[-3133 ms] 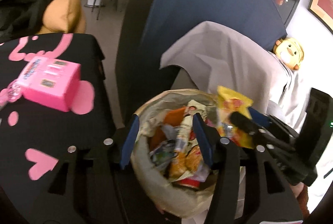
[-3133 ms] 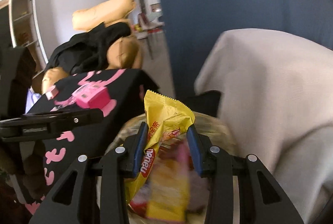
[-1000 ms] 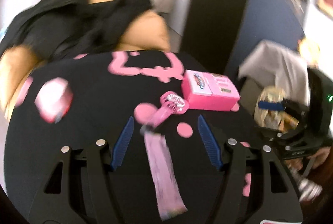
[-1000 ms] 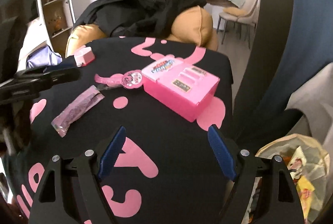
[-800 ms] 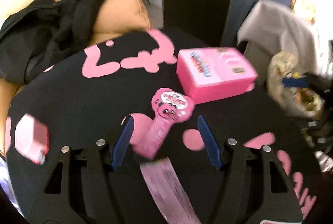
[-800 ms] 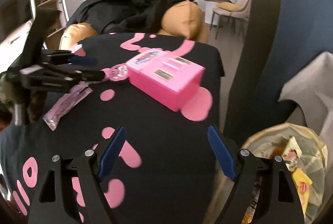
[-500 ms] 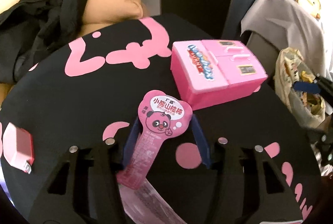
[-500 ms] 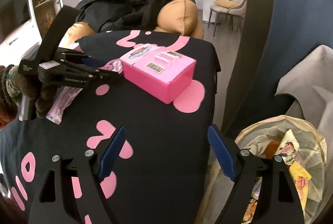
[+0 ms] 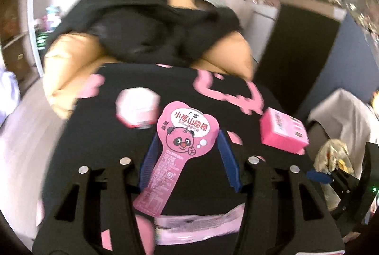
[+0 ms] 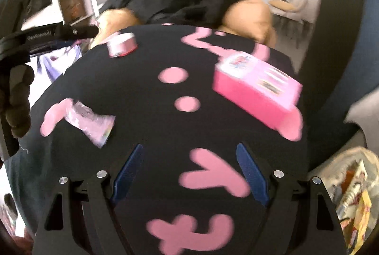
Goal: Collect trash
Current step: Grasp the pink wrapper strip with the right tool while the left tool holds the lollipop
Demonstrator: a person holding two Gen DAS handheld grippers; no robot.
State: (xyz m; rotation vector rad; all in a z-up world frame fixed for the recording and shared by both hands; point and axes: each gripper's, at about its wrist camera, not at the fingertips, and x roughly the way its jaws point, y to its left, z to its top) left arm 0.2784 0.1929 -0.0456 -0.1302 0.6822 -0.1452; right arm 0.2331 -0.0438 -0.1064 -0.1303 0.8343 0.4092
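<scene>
Left hand-held gripper is clamped on the pink panda wrapper, lifted off the desk; long axis runs along the fingers, head forward. Trash bag sits off the desk's right edge, so carry goes right. Right hand-held gripper is wide, empty, nearer the flat crinkled pink wrapper lying ahead-left.
</scene>
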